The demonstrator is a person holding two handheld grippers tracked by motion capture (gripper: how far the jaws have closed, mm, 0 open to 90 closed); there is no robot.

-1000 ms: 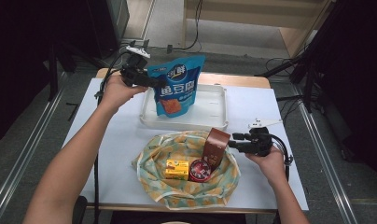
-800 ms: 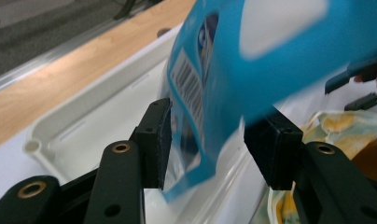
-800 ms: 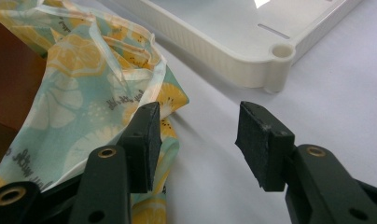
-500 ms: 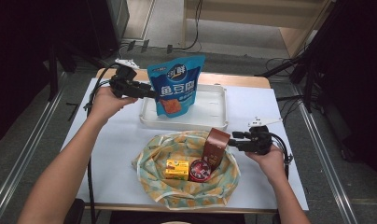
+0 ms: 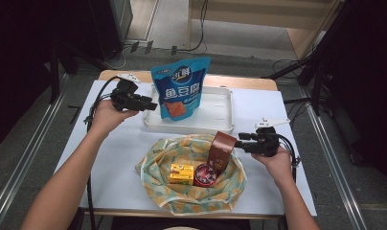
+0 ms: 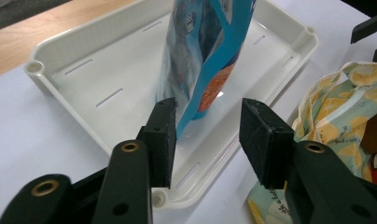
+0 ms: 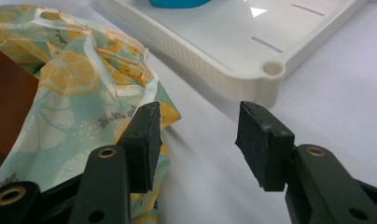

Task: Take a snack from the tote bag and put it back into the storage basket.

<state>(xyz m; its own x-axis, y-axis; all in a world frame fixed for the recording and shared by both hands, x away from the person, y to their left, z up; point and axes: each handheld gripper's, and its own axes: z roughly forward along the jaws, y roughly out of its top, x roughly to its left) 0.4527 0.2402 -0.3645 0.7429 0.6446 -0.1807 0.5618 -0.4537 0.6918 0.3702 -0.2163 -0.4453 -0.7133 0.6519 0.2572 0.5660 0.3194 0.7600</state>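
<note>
Blue pouch: glossy blue foil snack pouch (image 5: pixel 180 88) stood upright in the shallow white plastic tray (image 5: pixel 223 111), long axis vertical.
Left hand-held gripper (image 5: pixel 147 103): just beside the pouch's left edge; jaws spread and just closing, pouch edge at the left pad (image 6: pixel 164 133), not pinched.
Right hand-held gripper (image 5: pixel 240 140): spread, pinching nothing, beside the brown box (image 5: pixel 221 151) on the lemon-print cloth (image 5: pixel 191 196).
Nearer hand: the left.
Worktop (image 5: pixel 115 148): white.

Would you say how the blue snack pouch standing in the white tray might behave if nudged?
The blue pouch stands tall on a narrow base in the tray, so it probably tips easily. Its thin creased film looks floppy and light, and the glossy surface may be slippery.
</note>
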